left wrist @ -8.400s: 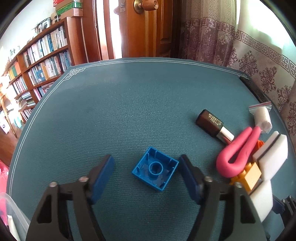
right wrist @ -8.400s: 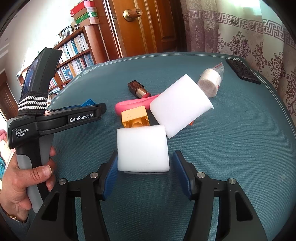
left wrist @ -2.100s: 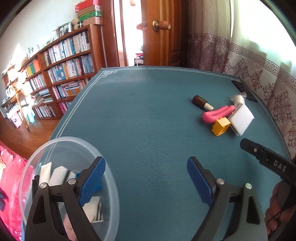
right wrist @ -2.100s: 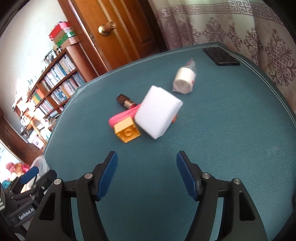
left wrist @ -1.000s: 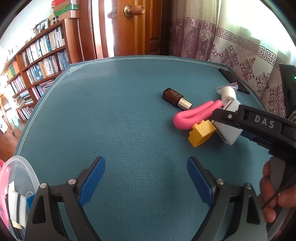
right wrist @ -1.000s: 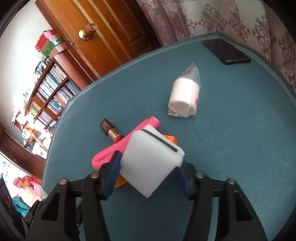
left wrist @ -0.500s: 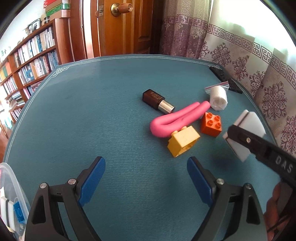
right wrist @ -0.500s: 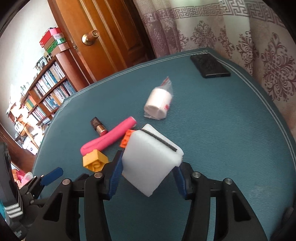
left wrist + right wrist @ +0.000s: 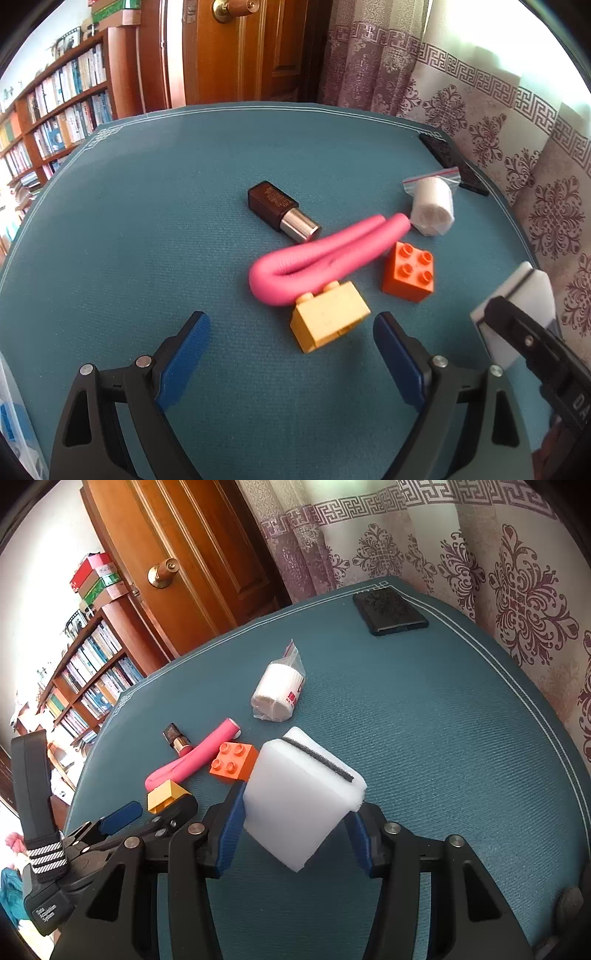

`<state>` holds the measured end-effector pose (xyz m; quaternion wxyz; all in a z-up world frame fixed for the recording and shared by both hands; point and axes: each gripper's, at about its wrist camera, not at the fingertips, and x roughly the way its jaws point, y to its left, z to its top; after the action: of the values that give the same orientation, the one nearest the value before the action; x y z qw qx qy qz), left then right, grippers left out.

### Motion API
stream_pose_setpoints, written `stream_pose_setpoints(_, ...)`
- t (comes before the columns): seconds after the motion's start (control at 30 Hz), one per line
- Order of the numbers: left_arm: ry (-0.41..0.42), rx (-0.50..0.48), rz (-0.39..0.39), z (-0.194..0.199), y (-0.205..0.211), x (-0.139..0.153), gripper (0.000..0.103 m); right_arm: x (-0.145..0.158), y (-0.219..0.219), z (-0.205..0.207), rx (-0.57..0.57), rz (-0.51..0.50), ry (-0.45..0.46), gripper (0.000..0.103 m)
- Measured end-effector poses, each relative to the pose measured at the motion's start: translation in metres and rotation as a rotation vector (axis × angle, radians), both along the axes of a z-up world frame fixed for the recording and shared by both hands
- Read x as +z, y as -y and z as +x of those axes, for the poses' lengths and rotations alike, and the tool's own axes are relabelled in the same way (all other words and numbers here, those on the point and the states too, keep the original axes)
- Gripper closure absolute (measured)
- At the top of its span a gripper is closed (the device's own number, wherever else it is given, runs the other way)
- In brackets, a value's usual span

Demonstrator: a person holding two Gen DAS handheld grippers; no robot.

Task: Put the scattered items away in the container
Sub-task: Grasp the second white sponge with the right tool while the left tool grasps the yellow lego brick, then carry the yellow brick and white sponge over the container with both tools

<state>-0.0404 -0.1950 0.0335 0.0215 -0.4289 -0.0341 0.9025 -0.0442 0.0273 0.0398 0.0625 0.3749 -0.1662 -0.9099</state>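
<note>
Covering the bench (image 9: 147,206) is a ribbed teal mat with a pale border line; a wooden door (image 9: 192,554), bookshelves (image 9: 55,110) and patterned curtains (image 9: 480,572) stand behind. The right gripper (image 9: 295,834) clamps a white sponge (image 9: 299,794) above it. The left gripper (image 9: 291,358) gapes wide just short of a yellow brick (image 9: 328,314)

Left wrist view: low over teal table (image 9: 129,192), facing door (image 9: 258,51) and curtain. Right wrist view: higher, tilted, facing same corner. Shared – orange brick (image 9: 408,273) (image 9: 233,757), pink tube (image 9: 321,254) (image 9: 195,757)
</note>
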Motion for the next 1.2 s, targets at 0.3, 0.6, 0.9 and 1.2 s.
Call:
stream_pose_setpoints(0.3,-0.035,0.009,-0.041,-0.004,-0.004,-0.006,0.030,-0.002,0.005,0.002,0.015,0.009,-0.003,0.049)
stream_pose_setpoints(0.6,-0.043,0.011,-0.009,0.009,0.012,-0.001,0.064,-0.002,0.019,0.007,0.048,0.031,-0.019,0.049)
stream_pose_setpoints(0.9,-0.128,0.045,-0.066,0.035,0.030,0.020,0.067,0.002,0.035,0.016,0.082,0.052,-0.039,0.049)
stream_pose_setpoints(1.2,-0.167,0.065,-0.060,0.054,0.049,0.031,0.068,0.004,0.048,0.028,0.100,0.062,-0.043,0.049)
